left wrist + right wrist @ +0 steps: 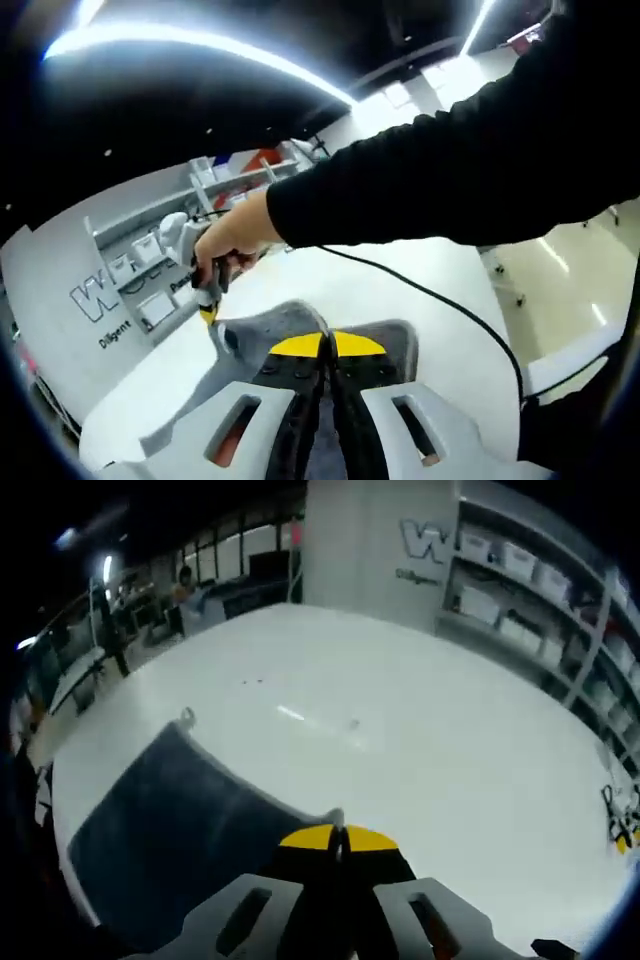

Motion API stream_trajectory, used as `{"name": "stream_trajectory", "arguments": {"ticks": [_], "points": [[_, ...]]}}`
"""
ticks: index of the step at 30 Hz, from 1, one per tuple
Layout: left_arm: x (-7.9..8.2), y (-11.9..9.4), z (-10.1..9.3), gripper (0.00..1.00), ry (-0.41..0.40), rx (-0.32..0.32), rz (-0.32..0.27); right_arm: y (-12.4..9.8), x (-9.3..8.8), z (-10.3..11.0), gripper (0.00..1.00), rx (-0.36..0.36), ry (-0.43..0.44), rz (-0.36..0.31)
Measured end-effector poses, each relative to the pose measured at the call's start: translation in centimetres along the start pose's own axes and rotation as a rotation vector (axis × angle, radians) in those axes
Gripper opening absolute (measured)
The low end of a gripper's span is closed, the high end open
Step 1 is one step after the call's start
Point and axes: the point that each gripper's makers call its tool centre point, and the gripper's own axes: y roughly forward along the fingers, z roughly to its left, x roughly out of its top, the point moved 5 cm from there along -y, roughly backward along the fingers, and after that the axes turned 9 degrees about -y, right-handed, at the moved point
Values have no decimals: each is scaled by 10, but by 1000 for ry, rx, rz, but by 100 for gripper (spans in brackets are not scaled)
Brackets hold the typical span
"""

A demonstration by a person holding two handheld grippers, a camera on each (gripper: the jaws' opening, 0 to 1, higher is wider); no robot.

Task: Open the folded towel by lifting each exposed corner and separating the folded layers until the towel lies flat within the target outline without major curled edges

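Note:
A grey towel [287, 322] rises in a fold right in front of my left gripper [327, 346], whose yellow-tipped jaws are pressed together on its edge. The right gripper [208, 314], held by a hand [232, 238], pinches the towel's far left corner. In the right gripper view the dark towel [165, 825] spreads to the left over the white table [420, 730], one small corner loop [186, 716] at its far end. My right gripper [337, 838] is shut on a raised corner of it.
A black-sleeved arm [470, 150] crosses the left gripper view, with a black cable [440, 300] trailing over the table [420, 340]. Storage shelves [540, 570] and a pillar [380, 540] stand behind the table. A small black and yellow object [617, 820] lies at the table's right edge.

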Motion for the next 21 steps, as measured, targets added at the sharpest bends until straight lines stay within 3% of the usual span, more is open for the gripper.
{"name": "stream_trajectory", "arguments": {"ticks": [14,21], "points": [[3,-24,13,0,-25,30,-37,-4,25,9,0,-54,-44,48],[2,-38,22,0,-22,45,-44,-2,42,23,0,-57,-79,53]]}}
